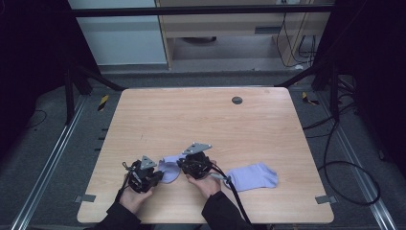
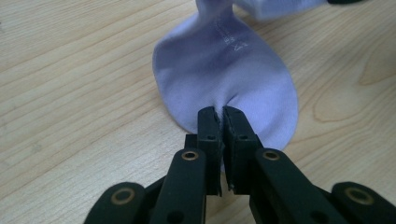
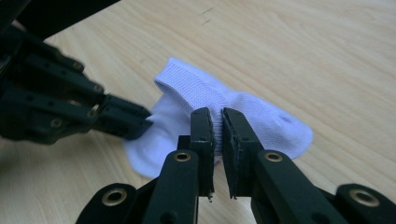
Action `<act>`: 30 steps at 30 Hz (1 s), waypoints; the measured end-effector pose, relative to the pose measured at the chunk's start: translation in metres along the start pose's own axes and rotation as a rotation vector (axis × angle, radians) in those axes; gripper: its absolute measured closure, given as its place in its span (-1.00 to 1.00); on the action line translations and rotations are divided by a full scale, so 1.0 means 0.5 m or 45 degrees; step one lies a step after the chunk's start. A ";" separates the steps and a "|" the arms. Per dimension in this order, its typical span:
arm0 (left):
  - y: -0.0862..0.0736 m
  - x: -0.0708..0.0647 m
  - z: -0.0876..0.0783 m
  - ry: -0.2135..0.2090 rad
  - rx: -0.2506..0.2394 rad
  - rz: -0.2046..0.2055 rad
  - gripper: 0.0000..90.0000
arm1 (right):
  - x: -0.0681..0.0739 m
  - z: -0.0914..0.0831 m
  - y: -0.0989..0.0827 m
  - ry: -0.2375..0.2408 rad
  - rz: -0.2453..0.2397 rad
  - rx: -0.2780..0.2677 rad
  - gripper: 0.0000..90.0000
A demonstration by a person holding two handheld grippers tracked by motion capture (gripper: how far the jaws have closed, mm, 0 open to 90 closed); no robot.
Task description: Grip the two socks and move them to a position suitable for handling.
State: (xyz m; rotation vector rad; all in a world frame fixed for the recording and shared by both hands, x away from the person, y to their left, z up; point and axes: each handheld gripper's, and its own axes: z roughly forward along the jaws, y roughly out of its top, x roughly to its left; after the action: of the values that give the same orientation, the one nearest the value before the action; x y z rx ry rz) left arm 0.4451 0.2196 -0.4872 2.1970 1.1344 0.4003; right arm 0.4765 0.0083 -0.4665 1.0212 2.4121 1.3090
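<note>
Black jaws of the left gripper (image 2: 219, 116) pinch the toe edge of a lilac sock (image 2: 224, 74), fabric puckering between the nearly closed pads on a wooden table (image 2: 70, 93). Right gripper (image 3: 215, 119) jaws, drawn almost together, clamp the same sock's ribbed cuff end, the cloth rising just beyond their tips while the left gripper's jaws reach in from the side. From above, a second lilac sock (image 1: 253, 176) lies flat on the table just outside the right gripper, beside its trailing cable.
</note>
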 end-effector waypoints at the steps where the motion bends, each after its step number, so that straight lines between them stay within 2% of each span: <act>1: 0.000 -0.002 -0.002 -0.007 0.000 0.003 0.91 | -0.002 -0.001 0.001 -0.007 0.009 -0.007 0.85; 7: 0.000 -0.004 -0.010 -0.014 -0.001 0.037 0.91 | -0.023 -0.006 0.011 -0.075 0.078 -0.034 0.84; 12: -0.001 -0.001 -0.013 -0.008 0.010 0.048 0.91 | -0.036 0.006 0.017 -0.148 0.101 -0.034 0.83; 17: -0.002 0.007 -0.015 0.004 0.011 0.037 0.91 | -0.044 0.027 0.023 -0.226 0.111 -0.019 0.82; 25: -0.004 0.024 -0.017 0.034 0.008 0.000 0.89 | -0.063 0.047 0.024 -0.314 0.144 0.022 0.81; 28: -0.004 0.026 -0.018 0.054 0.004 0.000 0.83 | -0.067 0.049 0.024 -0.321 0.144 0.025 0.75; 30: -0.004 0.029 -0.021 0.068 -0.016 -0.014 0.69 | -0.069 0.046 0.025 -0.330 0.126 0.006 0.63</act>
State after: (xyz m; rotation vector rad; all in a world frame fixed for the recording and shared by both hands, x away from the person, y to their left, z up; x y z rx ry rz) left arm 0.4468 0.2363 -0.4810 2.1800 1.1689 0.4631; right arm 0.5188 0.0050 -0.4744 1.2420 2.1979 1.1212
